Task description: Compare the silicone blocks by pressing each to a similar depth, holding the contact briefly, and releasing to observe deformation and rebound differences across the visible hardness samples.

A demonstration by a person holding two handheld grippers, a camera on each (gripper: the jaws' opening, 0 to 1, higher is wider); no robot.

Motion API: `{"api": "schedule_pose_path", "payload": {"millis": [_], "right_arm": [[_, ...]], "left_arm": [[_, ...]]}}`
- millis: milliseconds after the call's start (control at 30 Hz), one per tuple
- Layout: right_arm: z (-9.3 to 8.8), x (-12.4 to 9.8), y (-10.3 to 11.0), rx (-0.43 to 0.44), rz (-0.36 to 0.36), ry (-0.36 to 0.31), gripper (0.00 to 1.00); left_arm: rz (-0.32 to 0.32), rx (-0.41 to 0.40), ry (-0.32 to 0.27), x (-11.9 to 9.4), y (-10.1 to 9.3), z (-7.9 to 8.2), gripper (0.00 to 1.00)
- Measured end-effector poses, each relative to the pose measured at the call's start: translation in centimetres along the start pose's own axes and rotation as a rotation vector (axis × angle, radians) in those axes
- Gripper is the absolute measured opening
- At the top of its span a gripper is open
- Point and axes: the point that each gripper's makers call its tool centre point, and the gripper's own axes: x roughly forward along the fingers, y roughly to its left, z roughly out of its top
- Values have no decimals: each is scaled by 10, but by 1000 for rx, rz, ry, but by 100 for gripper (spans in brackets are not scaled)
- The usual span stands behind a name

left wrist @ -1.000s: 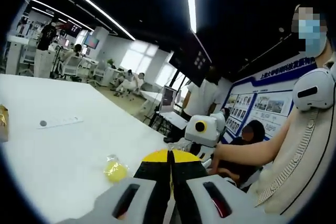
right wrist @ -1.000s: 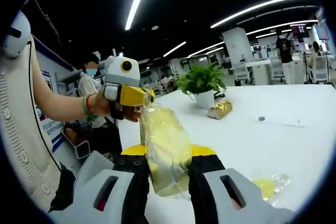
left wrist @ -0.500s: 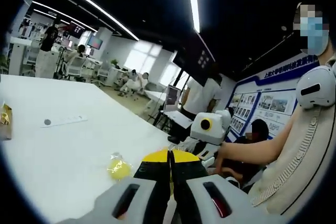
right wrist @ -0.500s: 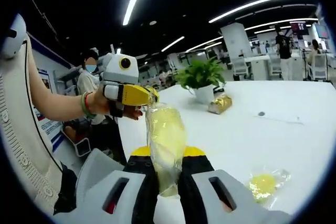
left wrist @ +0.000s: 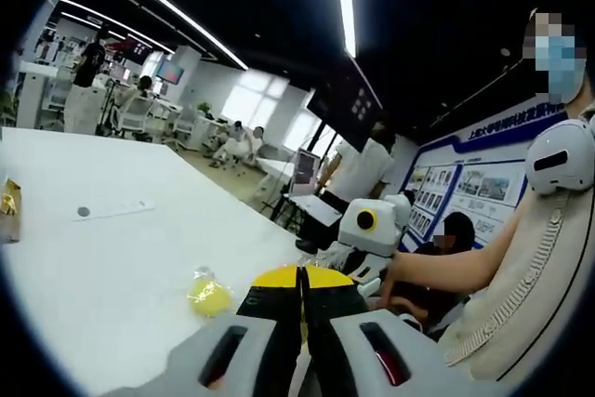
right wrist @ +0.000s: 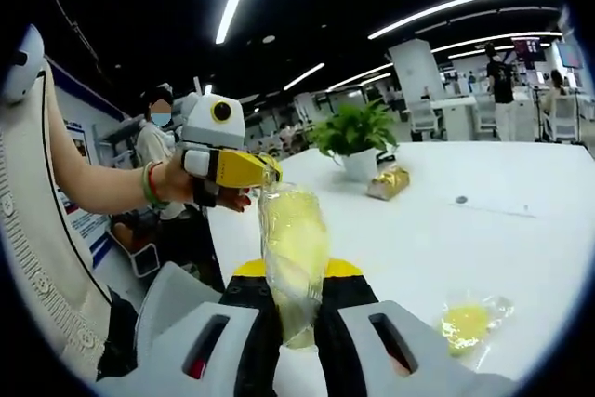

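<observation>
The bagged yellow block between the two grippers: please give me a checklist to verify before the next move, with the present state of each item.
1. Right gripper shut on the bagged block: ok.
2. Left gripper pinching the bag's top edge: ok.
3. Block lifted off the white table: ok.
4. Second bagged sample lying on the table, apart from the jaws: ok.
5. Press depth reached: cannot tell.
</observation>
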Motion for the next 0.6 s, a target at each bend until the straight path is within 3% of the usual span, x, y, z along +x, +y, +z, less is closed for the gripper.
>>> {"api": "schedule_pose_path", "payload": {"millis": [533,600], "right_arm": [[1,-2,3,-4,-10,-28,10],[5,-2,1,-82,-24,-54,11]], "left_arm": [[9,-19,-2,-1,-4,1,0],[5,-26,-8,-1,-5,2,0]]}}
